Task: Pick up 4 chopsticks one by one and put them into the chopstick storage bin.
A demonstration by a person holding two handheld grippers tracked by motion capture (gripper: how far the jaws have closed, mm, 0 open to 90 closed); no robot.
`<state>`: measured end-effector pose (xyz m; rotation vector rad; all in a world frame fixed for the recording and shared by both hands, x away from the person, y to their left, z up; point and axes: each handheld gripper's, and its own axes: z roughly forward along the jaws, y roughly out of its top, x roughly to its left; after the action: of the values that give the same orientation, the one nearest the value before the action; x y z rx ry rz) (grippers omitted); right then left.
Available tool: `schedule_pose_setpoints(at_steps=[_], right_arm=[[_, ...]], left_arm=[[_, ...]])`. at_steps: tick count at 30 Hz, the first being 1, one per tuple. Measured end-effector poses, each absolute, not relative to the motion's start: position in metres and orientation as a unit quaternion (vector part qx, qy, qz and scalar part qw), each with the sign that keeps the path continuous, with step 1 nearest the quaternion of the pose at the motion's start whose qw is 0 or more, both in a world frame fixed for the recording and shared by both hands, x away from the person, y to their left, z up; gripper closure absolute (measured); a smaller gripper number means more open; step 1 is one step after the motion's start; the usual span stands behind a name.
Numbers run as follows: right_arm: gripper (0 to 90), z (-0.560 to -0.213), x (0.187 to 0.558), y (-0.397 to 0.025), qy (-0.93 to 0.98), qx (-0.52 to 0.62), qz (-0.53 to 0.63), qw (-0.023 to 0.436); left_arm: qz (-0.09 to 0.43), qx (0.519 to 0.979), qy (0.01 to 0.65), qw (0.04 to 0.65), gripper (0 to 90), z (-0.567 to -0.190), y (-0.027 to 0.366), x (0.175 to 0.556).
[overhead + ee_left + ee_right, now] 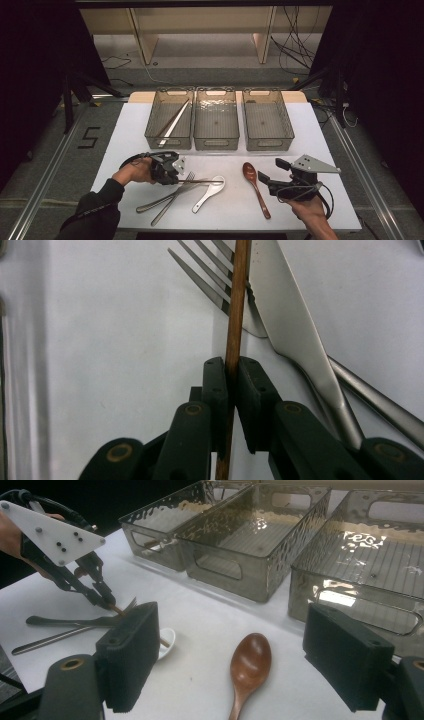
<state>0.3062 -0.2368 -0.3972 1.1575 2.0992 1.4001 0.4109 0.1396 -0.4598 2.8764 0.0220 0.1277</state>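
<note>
The left tongs [231, 371] are clamped on a thin wooden chopstick [236, 305] at about 7 o'clock on the counter [300, 145], its shaft lying across the fork [212, 277] and knife [290, 325]. The right tongs [230, 655] gape wide over the wooden spoon [250, 667] at 5 o'clock.

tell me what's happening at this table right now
A person is sorting cutlery into three clear plastic bins at the far side of a white table. The left hand-held gripper is shut on a thin brown wooden chopstick lying across a silver metal fork and knife. The right hand-held gripper is open, hovering near a dark red-brown wooden spoon. The left bin already holds chopsticks; a white ceramic spoon lies on the table.
</note>
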Motion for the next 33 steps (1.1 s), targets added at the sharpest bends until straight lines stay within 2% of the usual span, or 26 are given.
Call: schedule_pose_setpoints(at_steps=[21,33], right_arm=[[23.7,-0.397,0.306,-0.236,0.744,0.408,0.496,0.183],[23.7,-0.397,0.306,-0.236,0.744,0.408,0.496,0.183]], left_arm=[[0.044,0.987,0.0,0.155,83.3,-0.449,0.138,0.409],[0.062,0.976,0.06,0.2,83.2,-0.434,0.144,0.416]])
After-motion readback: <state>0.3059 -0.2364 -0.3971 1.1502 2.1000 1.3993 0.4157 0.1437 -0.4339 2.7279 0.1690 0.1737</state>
